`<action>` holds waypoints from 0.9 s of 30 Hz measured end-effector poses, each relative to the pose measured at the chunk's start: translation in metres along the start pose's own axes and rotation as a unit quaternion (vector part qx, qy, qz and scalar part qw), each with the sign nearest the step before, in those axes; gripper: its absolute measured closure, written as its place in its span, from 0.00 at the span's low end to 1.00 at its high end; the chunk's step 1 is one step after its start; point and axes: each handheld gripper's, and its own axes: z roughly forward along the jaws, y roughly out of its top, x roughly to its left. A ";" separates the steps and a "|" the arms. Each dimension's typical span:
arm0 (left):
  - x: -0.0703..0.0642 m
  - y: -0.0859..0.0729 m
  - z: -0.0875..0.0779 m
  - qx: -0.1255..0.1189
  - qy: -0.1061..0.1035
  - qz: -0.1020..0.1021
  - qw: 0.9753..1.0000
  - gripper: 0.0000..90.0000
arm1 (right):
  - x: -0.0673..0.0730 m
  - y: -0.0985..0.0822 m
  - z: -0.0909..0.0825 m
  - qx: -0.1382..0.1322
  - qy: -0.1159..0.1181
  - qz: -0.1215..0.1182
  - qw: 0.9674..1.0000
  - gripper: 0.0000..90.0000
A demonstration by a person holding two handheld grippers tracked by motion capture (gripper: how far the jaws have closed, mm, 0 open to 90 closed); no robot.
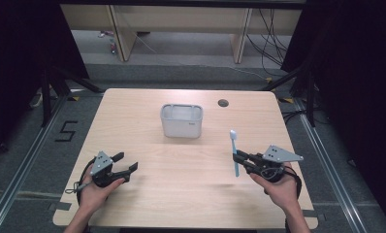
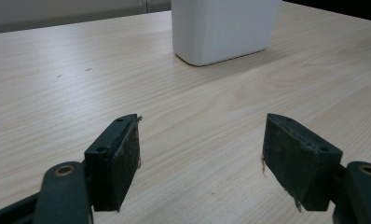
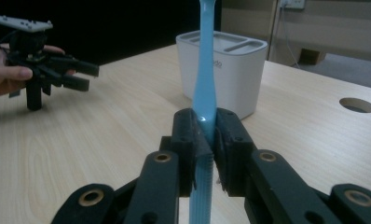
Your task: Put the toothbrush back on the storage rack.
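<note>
A light blue toothbrush (image 1: pixel 235 154) with a white head stands nearly upright above the table, held by its handle in my right gripper (image 1: pixel 238 158), at the right front. In the right gripper view the toothbrush (image 3: pixel 205 70) rises between the shut jaws of that gripper (image 3: pixel 205 140). A white toothbrush holder (image 1: pixel 182 120) with slots in its top stands at the table's middle back; it shows as the white holder (image 2: pixel 223 29) and the slotted holder (image 3: pixel 223 70). My left gripper (image 1: pixel 127 162) rests at the left front, open with nothing in it (image 2: pixel 200 149).
The wooden table (image 1: pixel 147 194) has a round cable hole (image 1: pixel 223 103) at the back right. The left gripper (image 3: pixel 72 74) and its hand show far off in the right gripper view. Floor, cables and furniture legs lie beyond the table.
</note>
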 end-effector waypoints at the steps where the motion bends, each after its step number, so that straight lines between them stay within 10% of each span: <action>1: 0.000 0.000 0.000 0.000 0.000 0.000 1.000 0.30 | -0.002 0.000 0.000 -0.009 -0.003 -0.005 1.000 0.88; 27: 0.000 0.000 0.000 -0.001 0.000 -0.002 1.000 0.30 | 0.004 0.005 0.010 -0.074 -0.006 0.025 0.997 0.88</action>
